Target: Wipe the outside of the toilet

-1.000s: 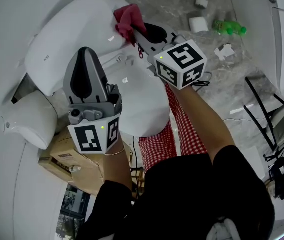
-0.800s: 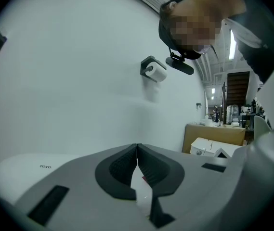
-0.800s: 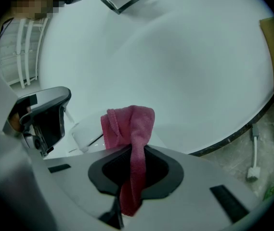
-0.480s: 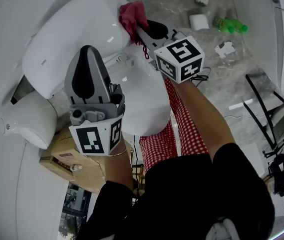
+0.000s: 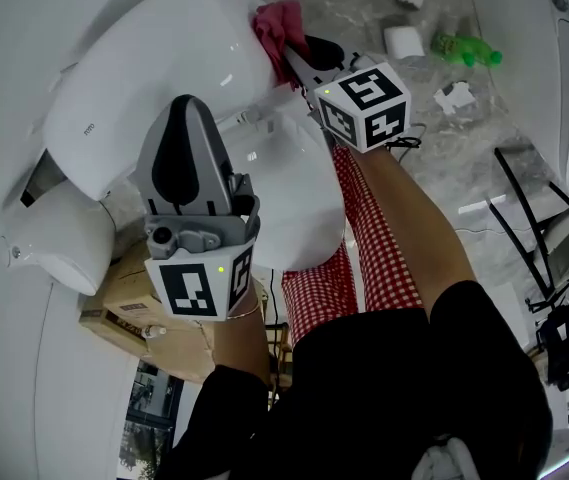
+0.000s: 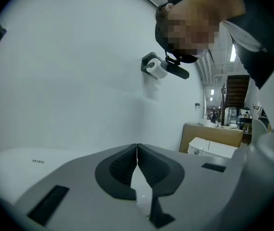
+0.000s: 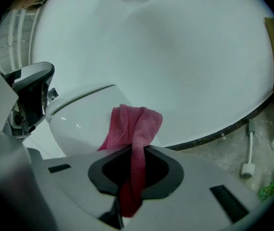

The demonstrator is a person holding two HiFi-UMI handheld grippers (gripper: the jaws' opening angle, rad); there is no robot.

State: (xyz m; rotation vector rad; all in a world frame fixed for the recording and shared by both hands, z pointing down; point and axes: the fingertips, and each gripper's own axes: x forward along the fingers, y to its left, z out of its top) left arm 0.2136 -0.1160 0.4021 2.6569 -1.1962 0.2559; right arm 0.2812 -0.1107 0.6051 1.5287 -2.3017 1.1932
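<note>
A white toilet fills the head view's upper left, with its tank (image 5: 154,78) at the back and its closed lid (image 5: 294,198) nearer me. My right gripper (image 5: 289,53) is shut on a pink cloth (image 5: 279,26), which presses against the tank's right end. In the right gripper view the cloth (image 7: 134,129) hangs out of the shut right gripper (image 7: 133,150) against the toilet's white side (image 7: 79,114). My left gripper (image 5: 186,118) hovers over the toilet, shut and empty. Its jaws meet in the left gripper view (image 6: 137,148) above the tank (image 6: 35,160).
A green bottle (image 5: 469,50), a white roll (image 5: 402,41) and a white brush (image 7: 248,167) lie on the stone floor at the right. A cardboard box (image 5: 134,308) and a white ceramic piece (image 5: 59,243) sit at the left. A paper holder (image 6: 155,67) hangs on the wall.
My right gripper has carried the pink cloth up and to the right along the tank's end. My left gripper has drifted slightly toward me and stays shut.
</note>
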